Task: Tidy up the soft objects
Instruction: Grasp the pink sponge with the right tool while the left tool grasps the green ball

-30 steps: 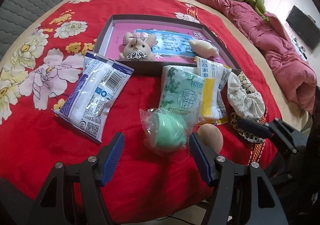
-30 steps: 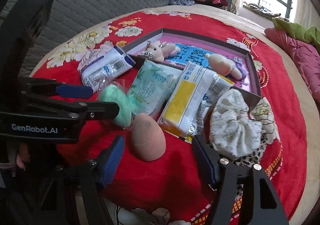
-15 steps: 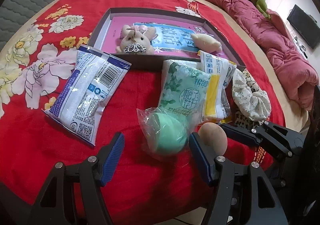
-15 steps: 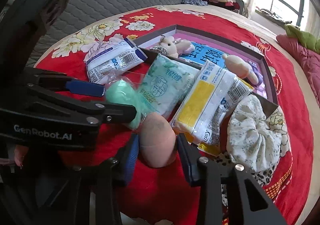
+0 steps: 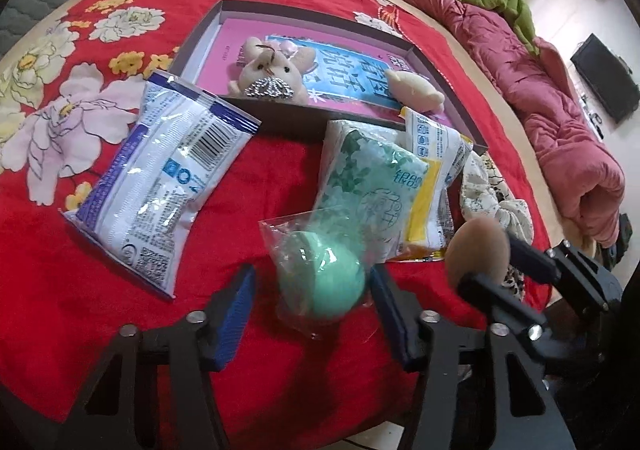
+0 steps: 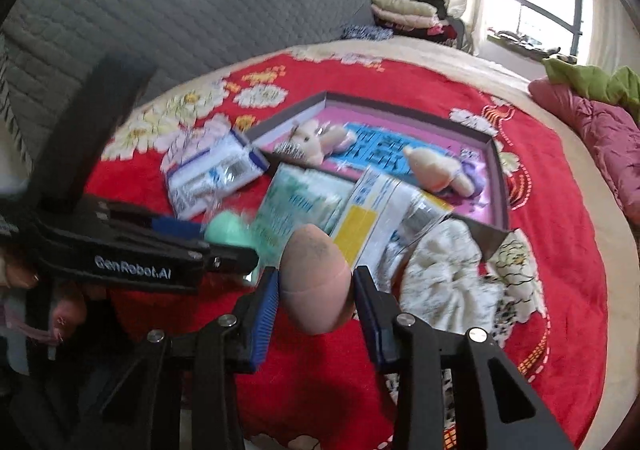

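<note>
Our right gripper (image 6: 314, 296) clamps the tan sponge (image 6: 316, 282), bound next for the far tray (image 6: 496, 169); our left gripper (image 5: 312, 306) gapes around the green sponge (image 5: 332, 282).

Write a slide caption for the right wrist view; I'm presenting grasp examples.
Right gripper shut on a peach makeup sponge, lifted before the shallow box on the red bedspread.

left wrist view: low and close over the near edge of the red bedspread (image 5: 100, 290), facing across the bed toward the shallow box (image 5: 280, 121). right wrist view: similarly low, angled toward the grey headboard (image 6: 200, 17). shared: box (image 6: 496, 153) and bedspread (image 6: 560, 250).
</note>
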`<state>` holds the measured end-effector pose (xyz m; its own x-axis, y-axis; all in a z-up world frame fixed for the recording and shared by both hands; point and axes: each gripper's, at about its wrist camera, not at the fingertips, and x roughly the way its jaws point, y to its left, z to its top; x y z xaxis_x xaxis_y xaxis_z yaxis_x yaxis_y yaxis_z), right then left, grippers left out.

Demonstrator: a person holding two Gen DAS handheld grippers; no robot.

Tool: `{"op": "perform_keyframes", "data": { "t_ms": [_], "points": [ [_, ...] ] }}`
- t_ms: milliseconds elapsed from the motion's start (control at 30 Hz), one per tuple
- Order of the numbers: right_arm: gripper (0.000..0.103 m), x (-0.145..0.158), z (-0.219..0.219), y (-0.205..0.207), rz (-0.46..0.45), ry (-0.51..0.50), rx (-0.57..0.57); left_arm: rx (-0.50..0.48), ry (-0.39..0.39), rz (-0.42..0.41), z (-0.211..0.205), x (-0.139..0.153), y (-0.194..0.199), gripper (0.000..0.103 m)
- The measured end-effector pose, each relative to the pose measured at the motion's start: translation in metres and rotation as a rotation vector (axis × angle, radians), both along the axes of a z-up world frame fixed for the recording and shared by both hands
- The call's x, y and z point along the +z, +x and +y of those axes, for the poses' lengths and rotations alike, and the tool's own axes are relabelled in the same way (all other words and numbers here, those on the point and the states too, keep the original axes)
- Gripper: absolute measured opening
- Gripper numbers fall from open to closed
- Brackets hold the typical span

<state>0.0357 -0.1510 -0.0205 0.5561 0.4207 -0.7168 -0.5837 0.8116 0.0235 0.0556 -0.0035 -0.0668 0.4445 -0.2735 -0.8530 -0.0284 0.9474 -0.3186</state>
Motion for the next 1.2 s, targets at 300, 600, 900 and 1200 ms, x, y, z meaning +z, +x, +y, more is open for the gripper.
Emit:
{"op": "perform_keyframes", "data": {
  "t_ms": [300, 600, 900, 1200],
  "points": [
    [0.038, 0.013, -0.013, 0.005, -0.034, 0.067, -0.052, 0.01, -0.111, 0.039, 0.004, -0.011, 0.006, 0.045],
    [0.038, 0.023, -0.018, 0.003, -0.062, 0.115, -0.053, 0.022, -0.104, -0.04, 0.006, 0.01, 0.0, 0.044],
    [0.038, 0.036, -0.031, 0.01, -0.1, 0.172, -0.09, 0.062, -0.067, -0.152, 0.018, 0.043, -0.008, 0.044],
    [0.038, 0.047, -0.051, 0.028, -0.147, 0.196, -0.166, 0.091, 0.019, -0.259, 0.03, 0.067, -0.008, 0.044]
  ]
}}
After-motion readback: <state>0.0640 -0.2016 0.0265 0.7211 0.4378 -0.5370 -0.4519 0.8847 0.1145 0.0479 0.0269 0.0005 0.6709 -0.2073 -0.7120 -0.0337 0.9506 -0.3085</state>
